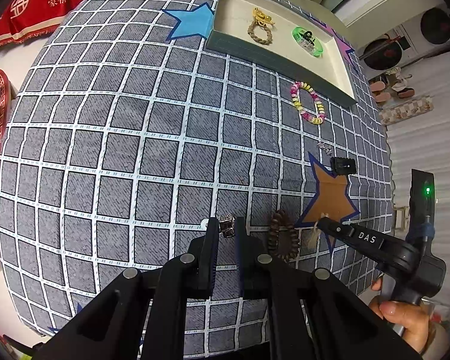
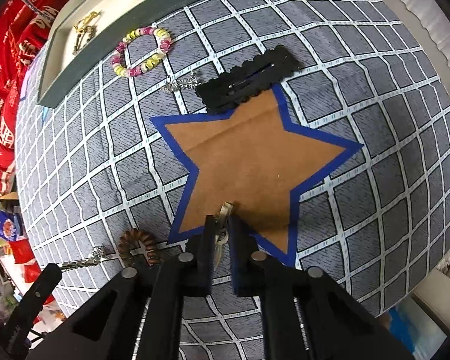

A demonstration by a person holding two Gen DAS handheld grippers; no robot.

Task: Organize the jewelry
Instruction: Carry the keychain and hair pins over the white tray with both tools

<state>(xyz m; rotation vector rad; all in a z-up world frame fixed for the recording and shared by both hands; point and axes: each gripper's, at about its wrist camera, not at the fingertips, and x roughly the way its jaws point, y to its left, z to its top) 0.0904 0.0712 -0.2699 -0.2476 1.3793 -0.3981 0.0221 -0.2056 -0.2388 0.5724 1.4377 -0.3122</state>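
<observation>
The counter [image 1: 120,150] wears a grey cloth crossed by a white grid, with a blue star [image 1: 192,21] and a brown star [image 2: 255,162] edged in dark blue. The tray [image 1: 255,51] is dark green outside and cream inside, holding a bright green bangle [image 1: 307,42] and a tan braided bracelet [image 1: 259,31] with yellow trim. Beside it lie a pink-and-yellow beaded bracelet [image 1: 309,103], a black hair clip [image 2: 249,79] and a dark brown coiled band [image 1: 280,235].
</observation>
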